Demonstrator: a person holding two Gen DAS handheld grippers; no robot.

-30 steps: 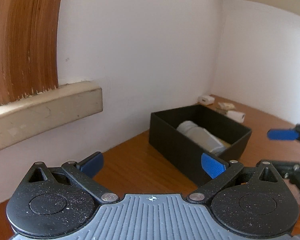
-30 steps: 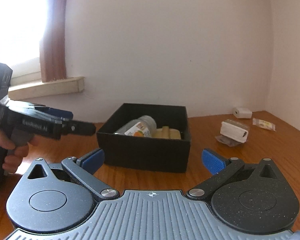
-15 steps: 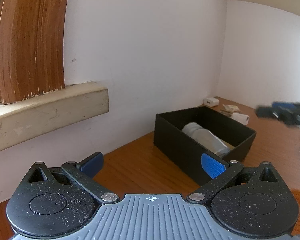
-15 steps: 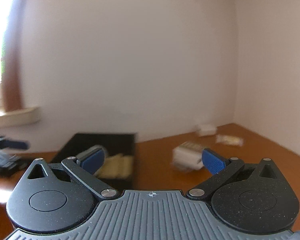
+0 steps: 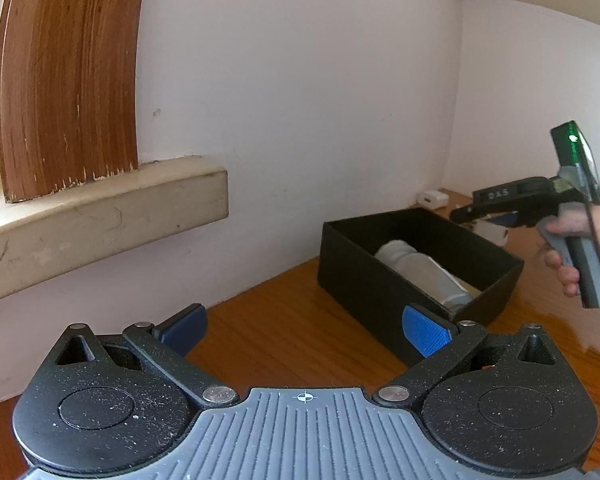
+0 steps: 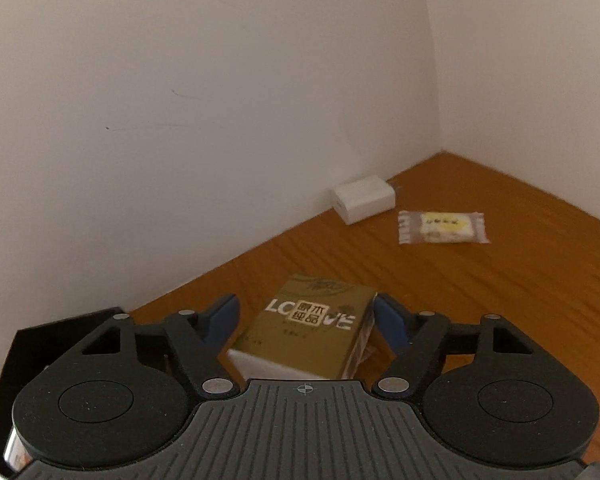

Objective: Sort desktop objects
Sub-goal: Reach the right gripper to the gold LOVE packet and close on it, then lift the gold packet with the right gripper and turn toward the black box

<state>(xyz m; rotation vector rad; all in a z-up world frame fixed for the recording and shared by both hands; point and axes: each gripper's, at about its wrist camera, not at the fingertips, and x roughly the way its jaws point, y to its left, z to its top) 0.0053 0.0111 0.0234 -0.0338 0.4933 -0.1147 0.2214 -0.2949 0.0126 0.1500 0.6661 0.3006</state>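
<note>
A black open box (image 5: 384, 280) sits on the wooden desk by the wall, with a white bottle (image 5: 424, 270) lying inside. My left gripper (image 5: 304, 330) is open and empty, short of the box's near corner. My right gripper (image 6: 306, 318) is open, its fingers either side of a gold tissue pack (image 6: 306, 330) that lies on the desk; the right finger looks close to or touching the pack. The right gripper also shows in the left wrist view (image 5: 496, 208), beyond the box. The box's corner shows at the lower left of the right wrist view (image 6: 24, 344).
A white charger block (image 6: 362, 204) lies against the wall and a small wrapped snack (image 6: 442, 228) lies to its right. A stone windowsill (image 5: 100, 216) and a wooden frame (image 5: 68, 80) jut out on the left. White walls meet in a corner behind the desk.
My right gripper has swung right, past the box, and dropped down around the gold tissue pack. My left gripper has barely moved.
</note>
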